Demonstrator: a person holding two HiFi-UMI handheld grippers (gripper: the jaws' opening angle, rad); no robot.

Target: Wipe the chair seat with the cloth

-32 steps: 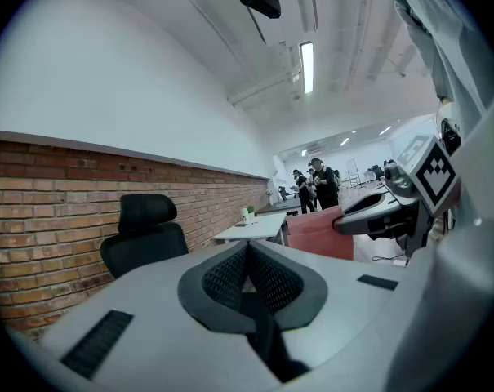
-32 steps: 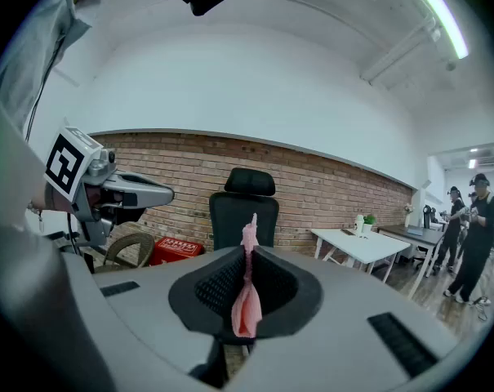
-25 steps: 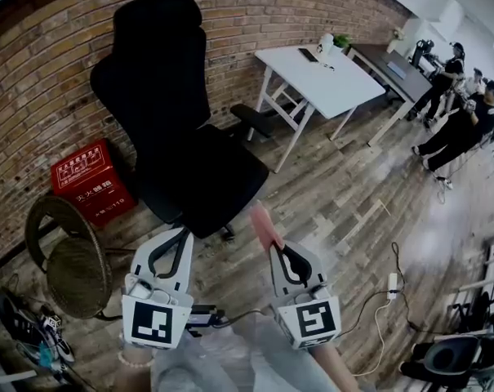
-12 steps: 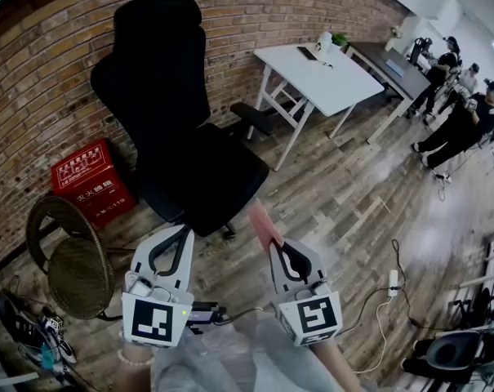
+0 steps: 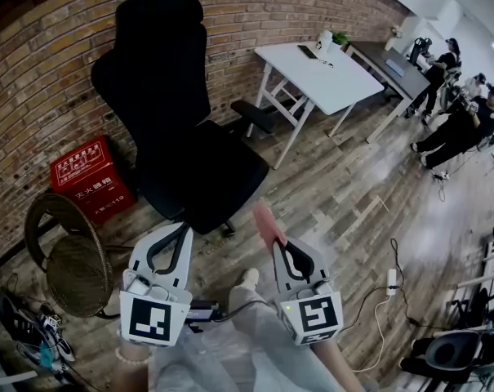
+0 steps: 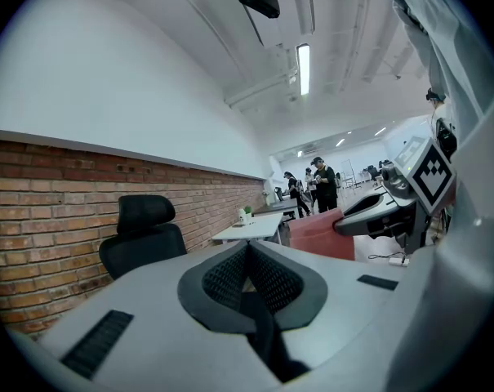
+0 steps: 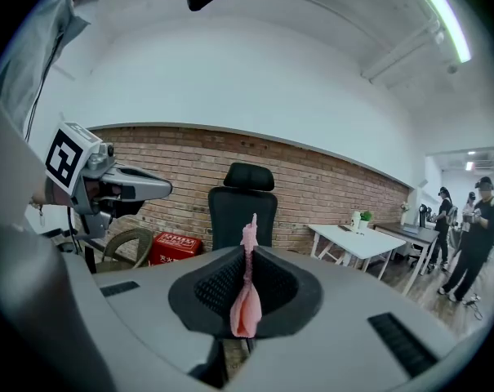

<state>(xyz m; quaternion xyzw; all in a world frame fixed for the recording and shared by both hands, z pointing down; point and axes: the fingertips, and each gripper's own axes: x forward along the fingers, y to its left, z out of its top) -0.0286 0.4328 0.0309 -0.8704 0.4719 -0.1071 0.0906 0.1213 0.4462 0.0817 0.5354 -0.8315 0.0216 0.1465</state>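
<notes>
The right gripper [image 7: 247, 256] has its jaws clamped on the cloth [image 7: 245, 310], a thin pink strip pinched along a fold, with one end poking out past the tips. The left gripper [image 6: 247, 250] has its jaws pressed together on nothing. In the head view both sit at lower centre, and the cloth juts up and left from the right one. The seat [image 5: 220, 176] lies beyond them at centre frame, apart from the cloth. The cloth looks light, soft and floppy. With so little of it free, a grip nearer one edge would probably leave more to wipe with. The black seat may drag on it.
</notes>
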